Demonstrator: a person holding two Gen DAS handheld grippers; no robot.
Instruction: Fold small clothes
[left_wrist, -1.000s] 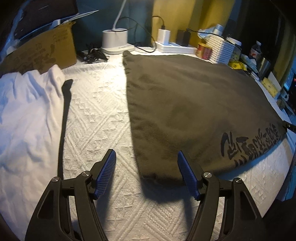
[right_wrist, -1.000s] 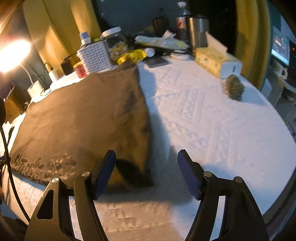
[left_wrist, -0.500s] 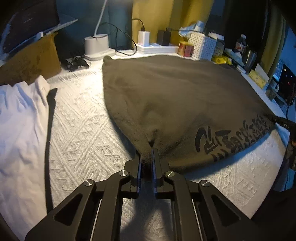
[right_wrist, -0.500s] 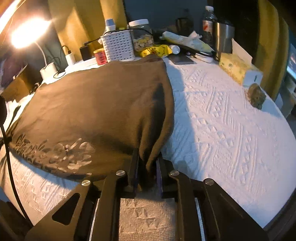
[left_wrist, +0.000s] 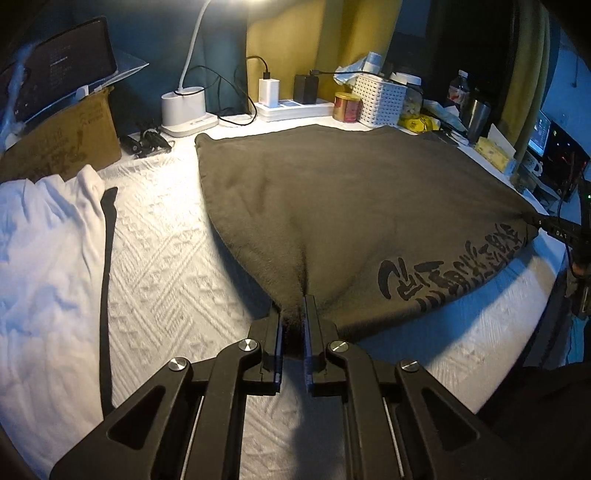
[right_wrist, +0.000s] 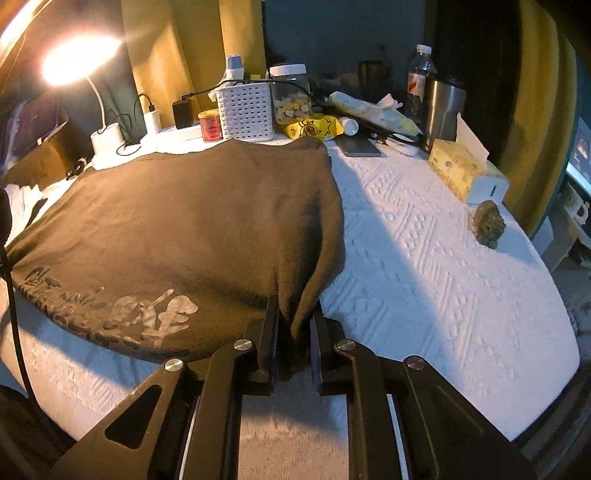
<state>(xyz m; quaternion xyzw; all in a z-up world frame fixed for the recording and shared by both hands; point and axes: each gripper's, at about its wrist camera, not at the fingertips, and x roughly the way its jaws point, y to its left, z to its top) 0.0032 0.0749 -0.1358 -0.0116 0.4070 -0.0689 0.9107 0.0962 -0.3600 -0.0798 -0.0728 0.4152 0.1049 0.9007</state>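
Dark cloth (left_wrist: 351, 206): spread flat on white quilted cover (left_wrist: 166, 266), printed lettering (left_wrist: 454, 273) along near edge; near corners bunched and lifted slightly off the cover, one in each claw.

Left gripper (left_wrist: 292, 325): clenched on near left corner of the cloth, fabric pinched between the fingers; a second ago spread wide just short of that edge, half a second ago already closed on it, grip unchanged since.

Right gripper (right_wrist: 295, 328): clenched on near right corner of the same cloth (right_wrist: 192, 229), a fold of fabric standing up between the fingers; likewise wide apart a second ago, closed half a second ago.

White garment (left_wrist: 48, 251): heaped at left of the cover, well apart from the cloth, in the same place as before.

Along far edge of the cover (behind the cloth): lamp base (left_wrist: 184, 110), power strip (left_wrist: 295, 109), red tin (left_wrist: 346, 107), white basket (right_wrist: 245, 110), steel tumbler (right_wrist: 441, 110); tissue box (right_wrist: 467, 173) at right; cardboard box (left_wrist: 62, 136) at far left.
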